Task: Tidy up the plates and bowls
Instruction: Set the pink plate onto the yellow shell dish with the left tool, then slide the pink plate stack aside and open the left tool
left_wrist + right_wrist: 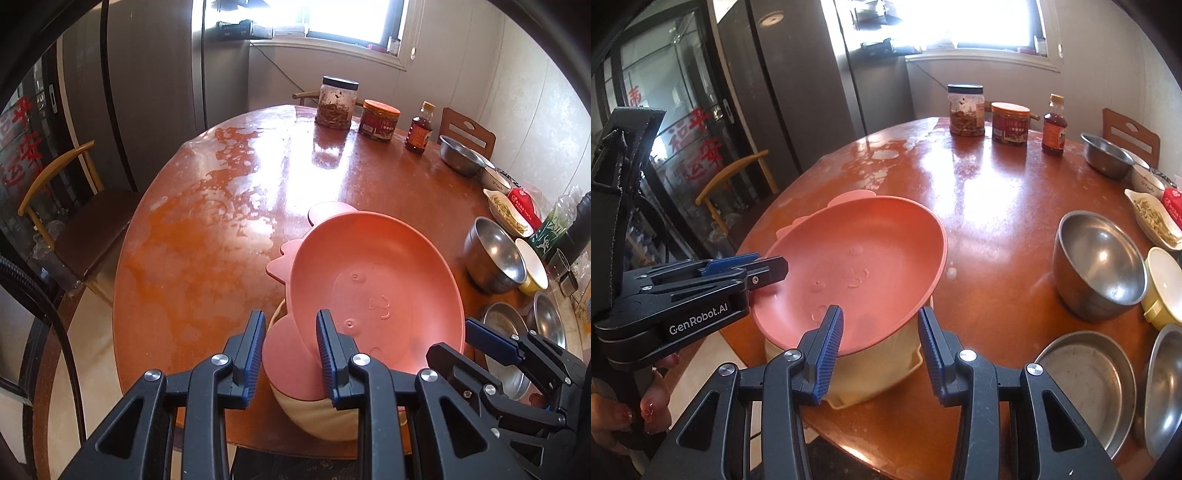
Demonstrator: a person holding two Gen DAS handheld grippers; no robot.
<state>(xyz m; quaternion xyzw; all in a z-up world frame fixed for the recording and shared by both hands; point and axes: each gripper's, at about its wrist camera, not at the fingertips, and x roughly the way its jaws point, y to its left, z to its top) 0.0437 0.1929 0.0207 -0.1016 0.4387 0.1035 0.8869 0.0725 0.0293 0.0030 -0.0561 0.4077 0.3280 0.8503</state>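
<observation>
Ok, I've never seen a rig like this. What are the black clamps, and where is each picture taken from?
No robot here: a person holds a hand-operated gripper in each hand, with a wide-angle camera on each looking along its fingers. One picture is from the left gripper, the other from the right gripper. On the round table stand steel bowls, two jars and a bottle. The left gripper is clamped on a tilted pink plate above a cream dish; whether the right one grips it is unclear.

Blown-out window point(347, 18) backlight, fisheye edges
</observation>
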